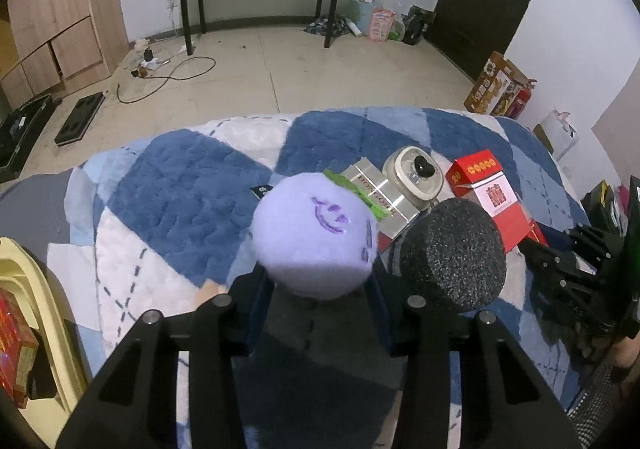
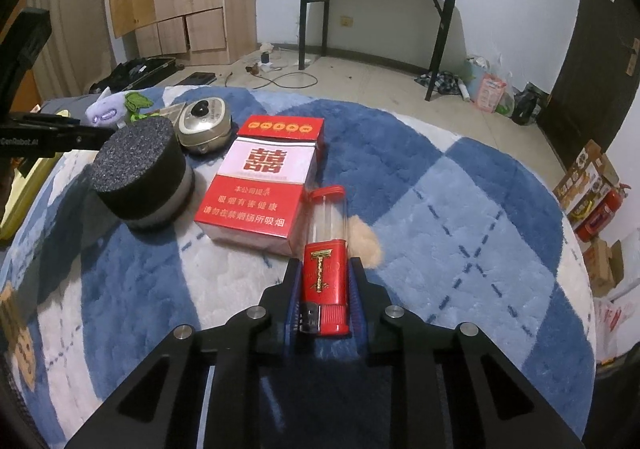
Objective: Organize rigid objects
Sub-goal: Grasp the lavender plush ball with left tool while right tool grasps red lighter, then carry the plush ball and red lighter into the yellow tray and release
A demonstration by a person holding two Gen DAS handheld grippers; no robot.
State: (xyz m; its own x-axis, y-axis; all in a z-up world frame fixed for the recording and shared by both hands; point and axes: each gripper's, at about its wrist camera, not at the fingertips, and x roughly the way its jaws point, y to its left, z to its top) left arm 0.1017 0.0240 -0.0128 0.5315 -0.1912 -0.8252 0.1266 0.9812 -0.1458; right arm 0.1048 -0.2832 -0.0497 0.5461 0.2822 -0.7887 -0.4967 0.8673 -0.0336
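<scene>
Your right gripper (image 2: 325, 277) is closing its fingers on the red lighter (image 2: 325, 283). The fingers are sitting narrow, one against each long side, and the lighter's long axis is running straight ahead along them, metal end toward the wrist. Just beyond its tip a clear tube with a red cap (image 2: 329, 211) is lying on the same line. The red cigarette box (image 2: 260, 189) is lying ahead and to the left, its right edge just beside the tube. Further left you are passing the black foam puck (image 2: 140, 173), then the small rice cooker (image 2: 204, 125).

Your left gripper (image 1: 318, 273) is holding the purple plush toy (image 1: 316, 237) between half-open fingers. The yellow basket (image 1: 44, 329) is sitting near its left, so judge the left hand nearer for drop-off. Both hands are working over the blue checked rug (image 2: 460, 217).
</scene>
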